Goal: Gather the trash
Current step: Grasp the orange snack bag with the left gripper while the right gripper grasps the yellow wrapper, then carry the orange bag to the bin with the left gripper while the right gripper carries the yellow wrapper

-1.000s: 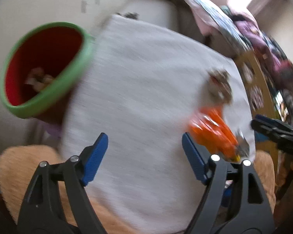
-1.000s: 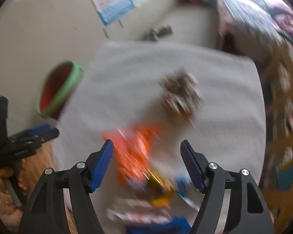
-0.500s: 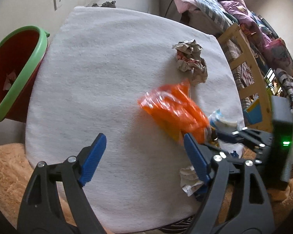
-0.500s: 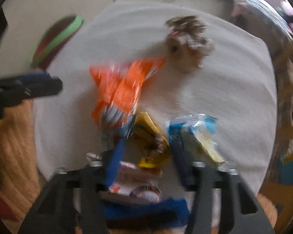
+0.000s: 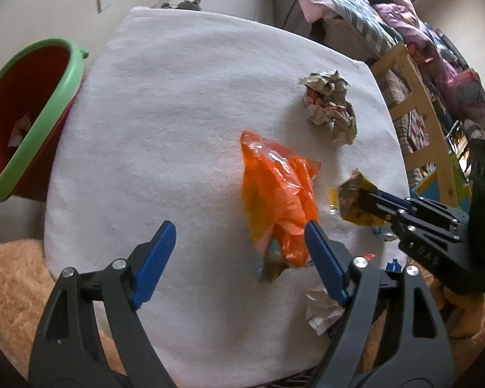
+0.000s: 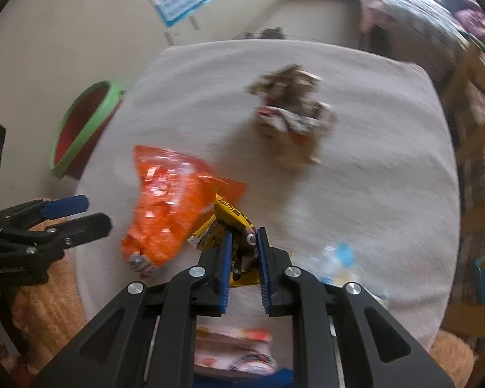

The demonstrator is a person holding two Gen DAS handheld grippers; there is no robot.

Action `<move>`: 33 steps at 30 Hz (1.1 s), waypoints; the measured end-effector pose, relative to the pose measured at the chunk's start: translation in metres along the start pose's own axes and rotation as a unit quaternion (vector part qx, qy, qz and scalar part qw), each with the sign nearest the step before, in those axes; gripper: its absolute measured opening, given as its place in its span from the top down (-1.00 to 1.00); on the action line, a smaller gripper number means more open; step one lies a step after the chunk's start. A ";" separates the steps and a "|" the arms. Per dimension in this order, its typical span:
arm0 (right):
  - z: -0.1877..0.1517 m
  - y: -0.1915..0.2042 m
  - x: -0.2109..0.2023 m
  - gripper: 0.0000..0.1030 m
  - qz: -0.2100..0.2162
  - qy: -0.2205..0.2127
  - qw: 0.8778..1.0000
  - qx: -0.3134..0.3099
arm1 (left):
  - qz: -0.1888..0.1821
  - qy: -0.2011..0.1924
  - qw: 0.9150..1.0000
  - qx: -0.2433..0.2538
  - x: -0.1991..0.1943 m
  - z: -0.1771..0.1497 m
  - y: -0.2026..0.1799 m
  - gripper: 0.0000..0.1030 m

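Since half-second back, our right tongs (image 6: 244, 242) closed onto yellow wrapper (image 6: 232, 223), lifting it off bench (image 5: 177, 113); our left tongs (image 5: 239, 252) gape empty beside orange bag (image 5: 278, 200), likely next for red bin (image 5: 26, 113).

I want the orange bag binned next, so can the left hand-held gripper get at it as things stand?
Probably yes. The left hand-held gripper is open, and the orange bag lies flat on the white cloth just ahead, near its right finger. Nothing covers the bag; the right hand-held gripper holds the yellow wrapper alongside.
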State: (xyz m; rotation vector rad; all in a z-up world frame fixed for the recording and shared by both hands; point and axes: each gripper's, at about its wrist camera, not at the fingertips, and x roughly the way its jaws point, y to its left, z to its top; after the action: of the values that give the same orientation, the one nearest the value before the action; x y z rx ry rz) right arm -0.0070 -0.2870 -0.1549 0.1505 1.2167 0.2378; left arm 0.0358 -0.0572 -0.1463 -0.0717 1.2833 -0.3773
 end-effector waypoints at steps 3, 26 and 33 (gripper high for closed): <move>-0.005 -0.008 0.004 0.72 -0.004 0.008 1.000 0.016 | 0.005 0.016 0.999 0.028 0.013 0.002 -0.011 -0.52; -0.012 0.002 0.021 0.70 0.000 0.020 1.000 0.012 | 0.008 0.002 1.000 0.011 0.007 0.005 0.012 0.07; -0.012 0.001 0.023 0.67 -0.002 0.023 1.000 0.014 | -0.008 -0.012 1.000 0.007 0.003 0.007 0.006 -0.36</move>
State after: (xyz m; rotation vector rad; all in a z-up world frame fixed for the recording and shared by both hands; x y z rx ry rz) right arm -0.0113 -0.2799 -0.1797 0.1683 1.2673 0.2212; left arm 0.0446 -0.0534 -0.1487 -0.0741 1.2563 -0.3979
